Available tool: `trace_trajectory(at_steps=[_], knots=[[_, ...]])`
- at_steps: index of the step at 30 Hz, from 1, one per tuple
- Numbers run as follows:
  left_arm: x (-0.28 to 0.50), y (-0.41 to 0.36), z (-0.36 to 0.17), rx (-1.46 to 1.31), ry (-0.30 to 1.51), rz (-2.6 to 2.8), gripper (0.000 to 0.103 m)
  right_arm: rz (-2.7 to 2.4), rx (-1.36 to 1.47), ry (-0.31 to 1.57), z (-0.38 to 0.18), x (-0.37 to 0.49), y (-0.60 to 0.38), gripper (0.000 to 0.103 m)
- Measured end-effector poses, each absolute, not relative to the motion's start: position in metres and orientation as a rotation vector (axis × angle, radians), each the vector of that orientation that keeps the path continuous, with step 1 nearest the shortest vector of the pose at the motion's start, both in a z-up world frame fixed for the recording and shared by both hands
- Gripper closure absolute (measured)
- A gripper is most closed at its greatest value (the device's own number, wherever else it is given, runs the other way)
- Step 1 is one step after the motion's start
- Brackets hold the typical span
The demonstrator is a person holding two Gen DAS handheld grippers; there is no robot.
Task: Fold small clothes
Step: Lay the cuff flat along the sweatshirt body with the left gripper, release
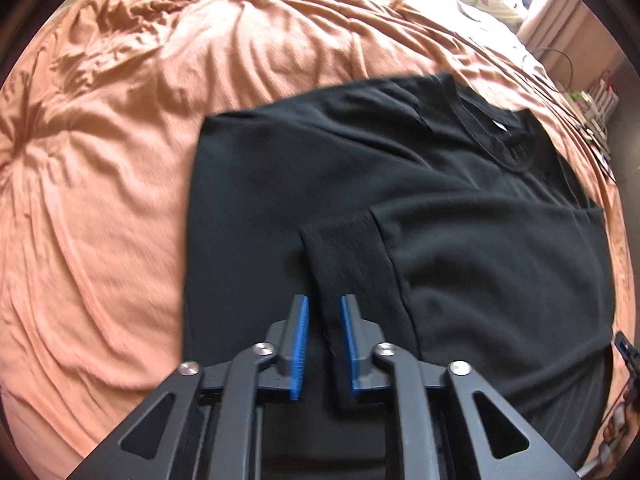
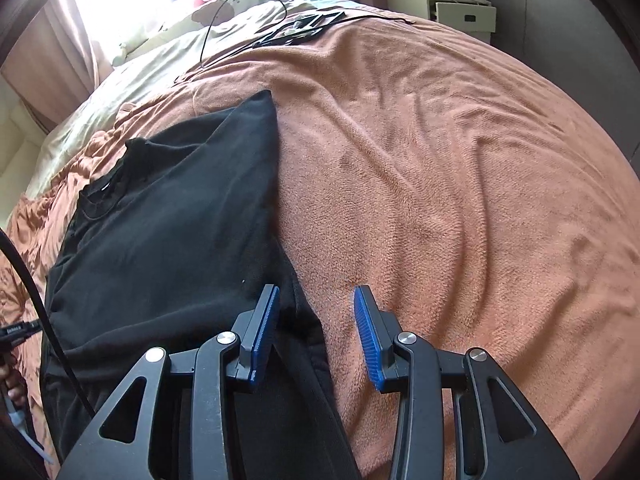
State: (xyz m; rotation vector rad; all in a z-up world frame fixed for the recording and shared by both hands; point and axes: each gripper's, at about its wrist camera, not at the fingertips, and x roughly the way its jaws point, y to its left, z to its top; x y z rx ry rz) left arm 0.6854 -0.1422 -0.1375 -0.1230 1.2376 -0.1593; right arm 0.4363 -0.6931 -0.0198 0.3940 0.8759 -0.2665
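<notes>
Black sweater [image 1: 360,184] hem hidden — gripper frames cover it

no legible text, white neck tag [image 1: 500,125] too small to read

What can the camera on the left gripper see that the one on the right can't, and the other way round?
Only the left wrist view shows the ribbed cuff of a sleeve folded across the black sweater, between the open left gripper.

Only the right wrist view shows the white bedside cabinet, a black cable and the open right gripper.

Both show the sweater's collar and the orange blanket.
</notes>
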Motion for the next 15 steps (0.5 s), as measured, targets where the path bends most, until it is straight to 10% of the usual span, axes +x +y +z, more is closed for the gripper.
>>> trace_trajectory(at_steps=[4, 15], knots=[[0.672, -0.153, -0.139, -0.127, 1.234, -0.163, 0.049, -0.248, 0.400, 0.865, -0.015, 0.430, -0.690, 0.068], [0.666, -0.172, -0.146, -0.108, 1.253, -0.163, 0.049, -0.217, 0.399, 0.857, -0.007, 0.422, -0.685, 0.066]])
